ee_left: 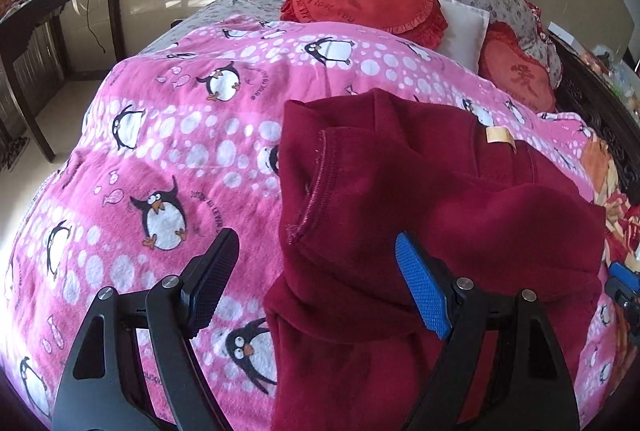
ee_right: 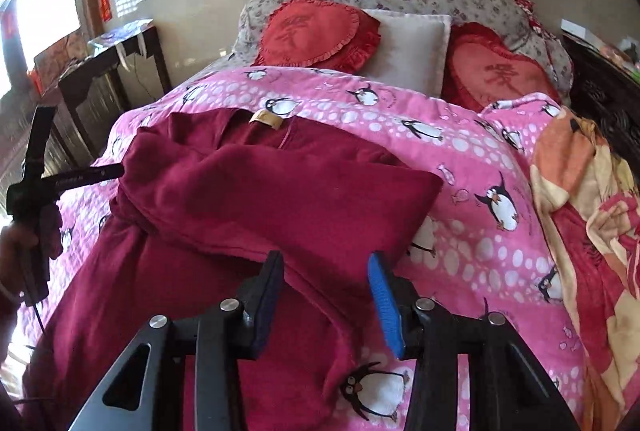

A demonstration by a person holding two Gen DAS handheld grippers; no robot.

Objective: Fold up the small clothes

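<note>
Nearest me, my left gripper (ee_left: 316, 271) had its fingers spread over the garment's left edge, pinching nothing. My right gripper (ee_right: 324, 287) hung likewise spread above its lower right fold. The maroon garment (ee_right: 256, 199) lay on the pink penguin blanket (ee_right: 480, 167), toward the bed's near edge, one flap already turned across its middle. I judged the folding begun, with more folds left. Beyond, red heart cushions (ee_right: 316, 31) sat at the bed's head.
</note>
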